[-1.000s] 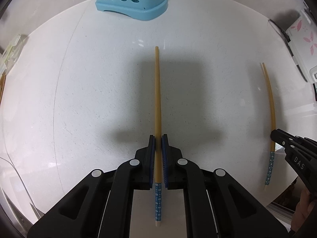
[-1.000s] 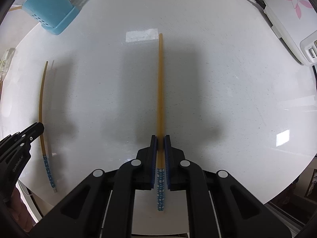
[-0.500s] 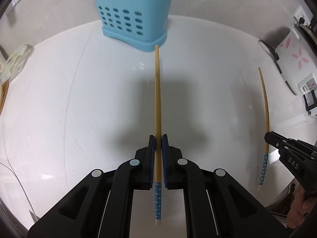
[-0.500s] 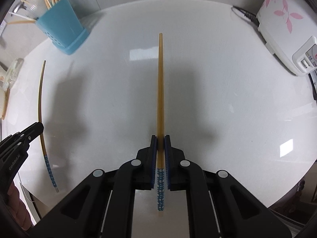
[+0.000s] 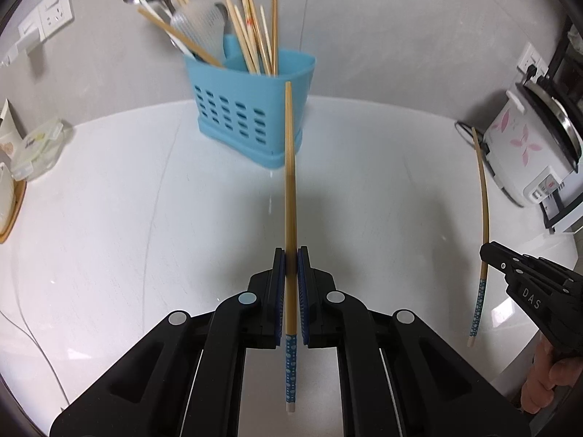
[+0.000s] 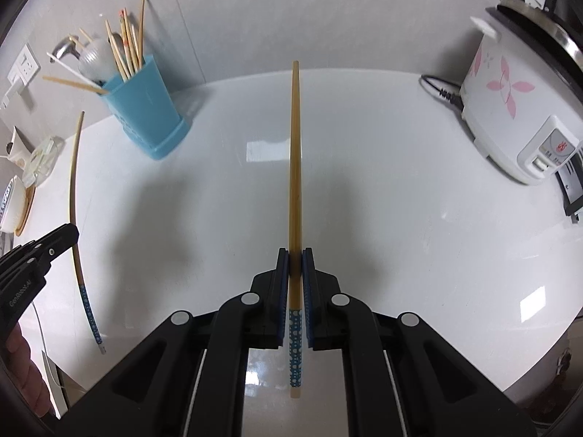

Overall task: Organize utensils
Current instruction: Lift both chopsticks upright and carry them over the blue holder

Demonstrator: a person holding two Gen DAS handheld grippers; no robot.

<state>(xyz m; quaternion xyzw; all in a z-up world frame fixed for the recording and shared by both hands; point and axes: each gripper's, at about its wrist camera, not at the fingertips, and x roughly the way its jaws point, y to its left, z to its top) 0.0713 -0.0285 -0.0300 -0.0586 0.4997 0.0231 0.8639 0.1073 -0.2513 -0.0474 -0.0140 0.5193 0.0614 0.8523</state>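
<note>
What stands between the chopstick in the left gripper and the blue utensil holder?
Nothing visible. The left gripper holds its chopstick pointing at the blue utensil holder, with only bare white table between. The holder's compartment already holds chopsticks.

place: home kitchen | evidence: rice cooker (image 6: 510, 109), utensil holder (image 5: 251, 109), countertop (image 6: 382, 200)

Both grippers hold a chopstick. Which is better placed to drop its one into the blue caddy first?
Probably left: the left gripper has its chopstick aimed at the blue caddy straight ahead; the right gripper sees it off to the side.
</note>
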